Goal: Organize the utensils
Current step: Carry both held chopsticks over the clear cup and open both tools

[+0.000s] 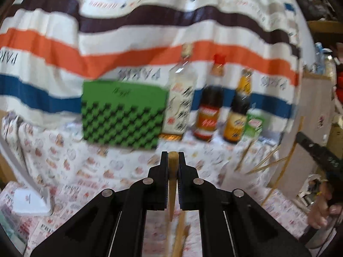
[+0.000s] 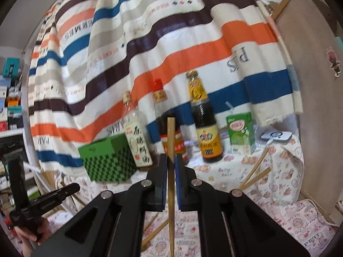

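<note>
Each gripper, left (image 1: 173, 156) and right (image 2: 170, 158), is clamped on one thin, light, stiff wooden chopstick (image 1: 172, 182) (image 2: 171, 171) above the patterned tablecloth (image 2: 289, 220); gripped mid-length, it may pivot.

Box (image 2: 107, 158) left of three bottles (image 2: 137, 137), carton (image 2: 240, 130) rightmost, curtain (image 2: 171, 42) behind

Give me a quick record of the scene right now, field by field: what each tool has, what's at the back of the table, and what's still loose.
left tool: shut on a wooden chopstick
right tool: shut on a wooden chopstick, standing upright
back row: green checked box, three sauce bottles, green drink carton
loose chopsticks: several lying on the patterned tablecloth
backdrop: striped cloth
</note>
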`<action>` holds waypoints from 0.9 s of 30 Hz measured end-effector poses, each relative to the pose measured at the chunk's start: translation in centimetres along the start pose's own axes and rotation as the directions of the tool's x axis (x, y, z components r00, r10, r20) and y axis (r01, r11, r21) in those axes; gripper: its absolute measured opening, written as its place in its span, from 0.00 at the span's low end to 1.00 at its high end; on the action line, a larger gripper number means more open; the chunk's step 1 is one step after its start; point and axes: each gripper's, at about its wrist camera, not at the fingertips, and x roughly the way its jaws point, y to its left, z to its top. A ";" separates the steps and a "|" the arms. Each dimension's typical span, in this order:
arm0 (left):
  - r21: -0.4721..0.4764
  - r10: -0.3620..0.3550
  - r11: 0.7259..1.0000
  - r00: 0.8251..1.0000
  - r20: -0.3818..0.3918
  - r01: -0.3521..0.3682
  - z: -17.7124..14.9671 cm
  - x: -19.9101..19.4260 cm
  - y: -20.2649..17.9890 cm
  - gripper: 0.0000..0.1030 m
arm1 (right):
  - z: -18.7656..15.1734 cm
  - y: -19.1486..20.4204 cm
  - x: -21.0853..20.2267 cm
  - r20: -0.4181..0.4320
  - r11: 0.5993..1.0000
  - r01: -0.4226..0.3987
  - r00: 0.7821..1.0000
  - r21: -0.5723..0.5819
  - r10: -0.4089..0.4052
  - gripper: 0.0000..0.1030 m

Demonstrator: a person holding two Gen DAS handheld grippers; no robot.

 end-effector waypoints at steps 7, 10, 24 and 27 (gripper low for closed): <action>0.027 -0.243 0.970 0.970 0.030 0.242 4.4 0.1 -5.9 0.06 | 1.9 -1.6 -0.1 0.104 0.989 0.137 0.986 -0.053 -0.131 0.06; 0.048 -0.298 0.954 0.955 0.010 0.297 6.2 1.2 -9.1 0.06 | 3.4 -2.2 1.0 0.108 0.990 0.132 0.986 -0.058 -0.125 0.06; 0.016 -0.226 0.974 0.970 0.093 0.225 9.4 10.2 -15.7 0.06 | 5.9 -9.9 6.4 0.160 0.975 0.194 0.965 0.108 -0.210 0.06; 0.003 -0.201 0.979 0.975 0.099 0.202 7.9 12.1 -15.7 0.06 | 5.5 -10.7 6.9 0.146 0.976 0.192 0.967 0.107 -0.206 0.06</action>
